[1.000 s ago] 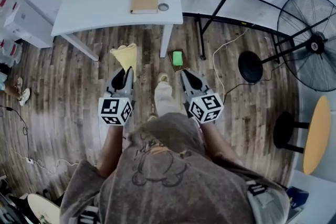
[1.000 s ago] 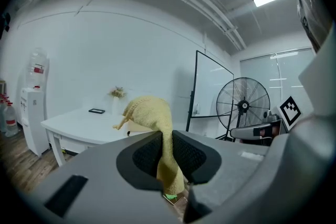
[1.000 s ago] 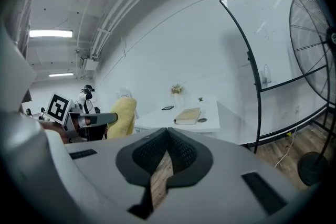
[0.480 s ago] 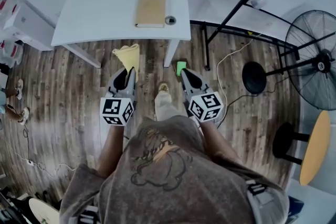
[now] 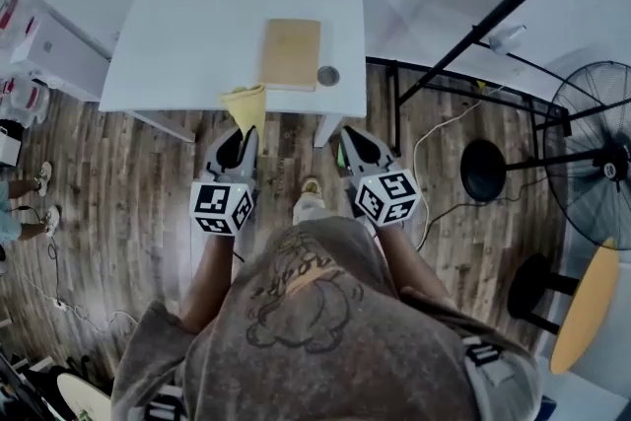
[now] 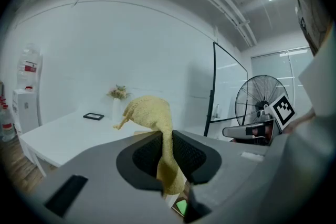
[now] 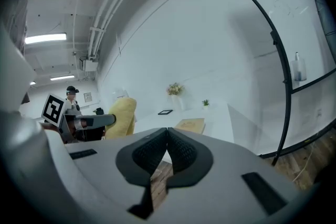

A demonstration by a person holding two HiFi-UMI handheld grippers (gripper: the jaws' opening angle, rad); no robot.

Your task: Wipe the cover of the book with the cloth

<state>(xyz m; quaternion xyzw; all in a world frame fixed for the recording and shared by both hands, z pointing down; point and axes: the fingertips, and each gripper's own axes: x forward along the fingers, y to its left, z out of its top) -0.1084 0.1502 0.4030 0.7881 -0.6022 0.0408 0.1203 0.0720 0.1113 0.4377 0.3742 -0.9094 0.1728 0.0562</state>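
The left gripper (image 5: 241,135) is pinching a yellow cloth (image 5: 245,103) between its closed jaws, the fabric sticking up past the tips at the near edge of the white table (image 5: 187,44). The right gripper (image 5: 348,137) is hovering alongside with its jaws pressed fully together on nothing. The tan book (image 5: 291,52) is lying flat on the table, just beyond the cloth.
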